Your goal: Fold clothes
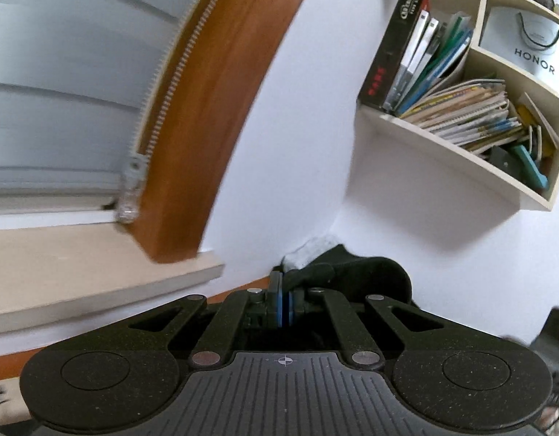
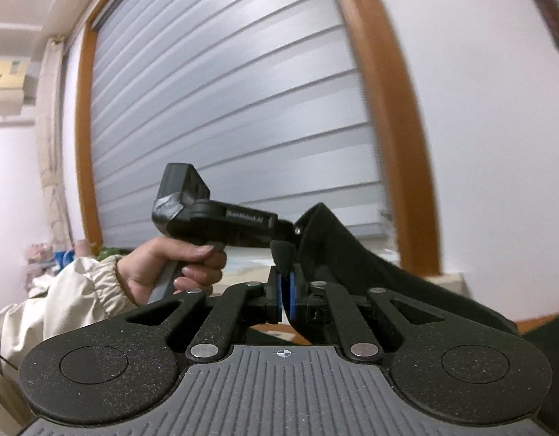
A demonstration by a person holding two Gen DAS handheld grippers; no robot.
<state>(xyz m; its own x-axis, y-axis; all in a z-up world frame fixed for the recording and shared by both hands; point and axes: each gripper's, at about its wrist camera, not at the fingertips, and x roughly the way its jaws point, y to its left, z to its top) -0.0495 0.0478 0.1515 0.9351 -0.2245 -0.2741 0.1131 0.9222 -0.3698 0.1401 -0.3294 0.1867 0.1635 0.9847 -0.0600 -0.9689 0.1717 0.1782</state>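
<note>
In front of the window blind [image 2: 221, 83], both hand-held grippers are clamped on a black garment [image 2: 356, 254] raised in the air: left hand-held gripper [image 1: 284, 299] and right hand-held gripper [image 2: 285, 290] each pinch its edge.

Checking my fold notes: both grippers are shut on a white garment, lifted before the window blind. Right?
Not white: the garment is black. The right wrist view shows the right gripper and left gripper pinching it before the grey blind.
</note>
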